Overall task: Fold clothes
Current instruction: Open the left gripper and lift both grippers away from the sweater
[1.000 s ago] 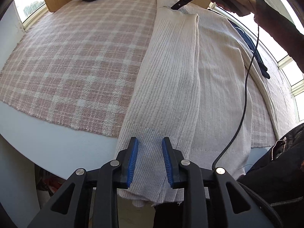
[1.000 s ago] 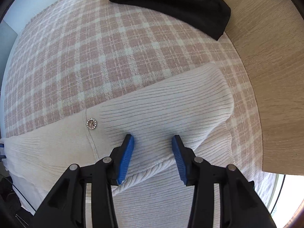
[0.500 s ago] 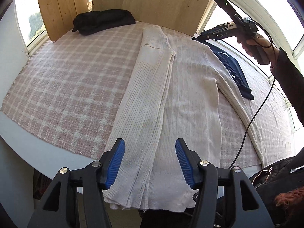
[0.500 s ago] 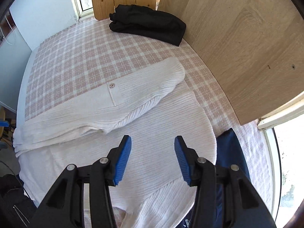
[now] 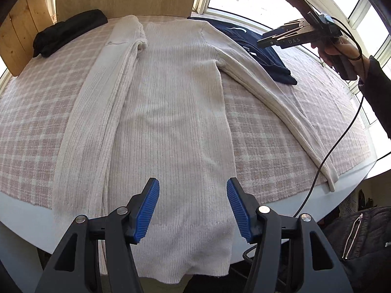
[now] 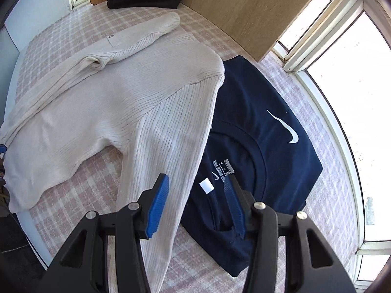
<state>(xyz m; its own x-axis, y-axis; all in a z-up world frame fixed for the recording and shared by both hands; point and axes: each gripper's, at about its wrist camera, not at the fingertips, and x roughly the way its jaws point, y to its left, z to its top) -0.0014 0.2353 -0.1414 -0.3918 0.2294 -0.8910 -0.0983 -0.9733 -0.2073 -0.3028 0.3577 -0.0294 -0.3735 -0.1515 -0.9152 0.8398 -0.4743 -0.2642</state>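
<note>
Both claws gape empty over a half-folded cream sweater

Left claw [image 5: 193, 206] hovers at the hem, right claw [image 6: 195, 204] above the outstretched sleeve [image 6: 168, 146]; the ribbed sweater [image 5: 171, 112], sprawled across the checked tabletop [image 5: 31, 112], looks soft and floppy, best pinched at cuff and shoulder.

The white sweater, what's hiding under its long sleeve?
Under the white sweater, its outstretched sleeve covers the left edge of a navy T-shirt and the checked cloth. How far the shirt reaches underneath is covered.
</note>
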